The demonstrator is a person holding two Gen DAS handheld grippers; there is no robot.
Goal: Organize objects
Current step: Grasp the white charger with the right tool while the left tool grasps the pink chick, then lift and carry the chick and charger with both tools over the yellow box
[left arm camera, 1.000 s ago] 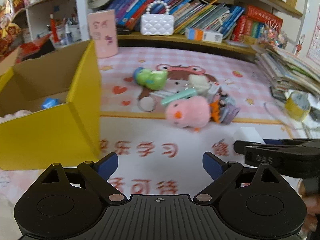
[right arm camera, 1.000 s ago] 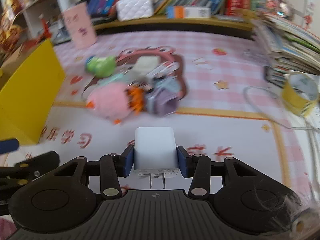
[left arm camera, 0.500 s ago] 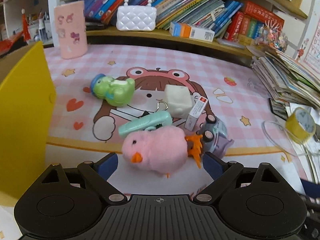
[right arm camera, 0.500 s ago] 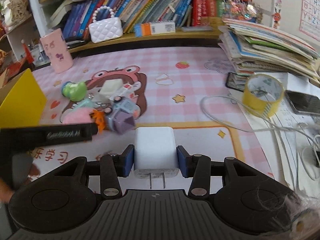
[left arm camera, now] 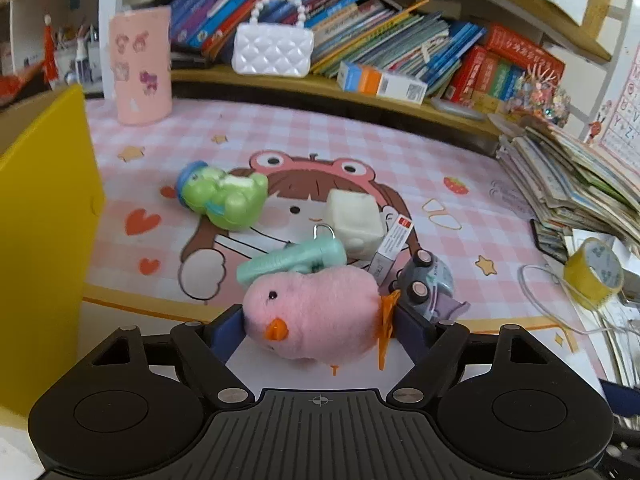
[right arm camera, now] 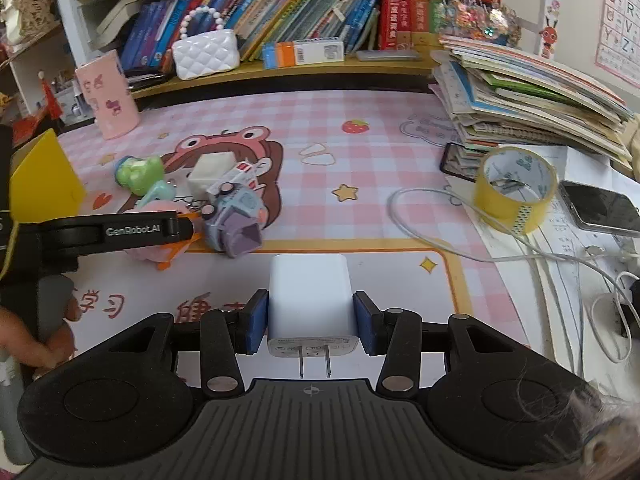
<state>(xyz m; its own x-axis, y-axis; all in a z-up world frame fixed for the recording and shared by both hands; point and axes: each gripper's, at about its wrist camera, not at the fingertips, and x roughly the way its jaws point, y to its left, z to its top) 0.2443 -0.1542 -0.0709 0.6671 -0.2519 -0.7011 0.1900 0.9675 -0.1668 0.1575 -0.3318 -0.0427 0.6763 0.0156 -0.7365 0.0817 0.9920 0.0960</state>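
Left claw [left arm camera: 318, 326] spread wide, fingers either side of chick [left arm camera: 314, 314], not yet pinching; likely lined up for grab. Right claw [right arm camera: 310, 316] clenched on charger [right arm camera: 310, 300], prongs toward camera, held above mat [right arm camera: 360, 160].

Box [left arm camera: 44, 216] at left, probable drop spot. Toy pile mid-mat: frog [left arm camera: 224, 196], cube [left arm camera: 354, 218], car [left arm camera: 426, 286], touching chick's tail, maybe.

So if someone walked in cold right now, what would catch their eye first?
Probably the pink plush chick sitting between the open fingers of the left gripper, at the near edge of the toy pile on the pink cartoon mat. Next, the white charger clamped in the right gripper, prongs pointing back at the camera. The yellow box stands at the left of the mat.
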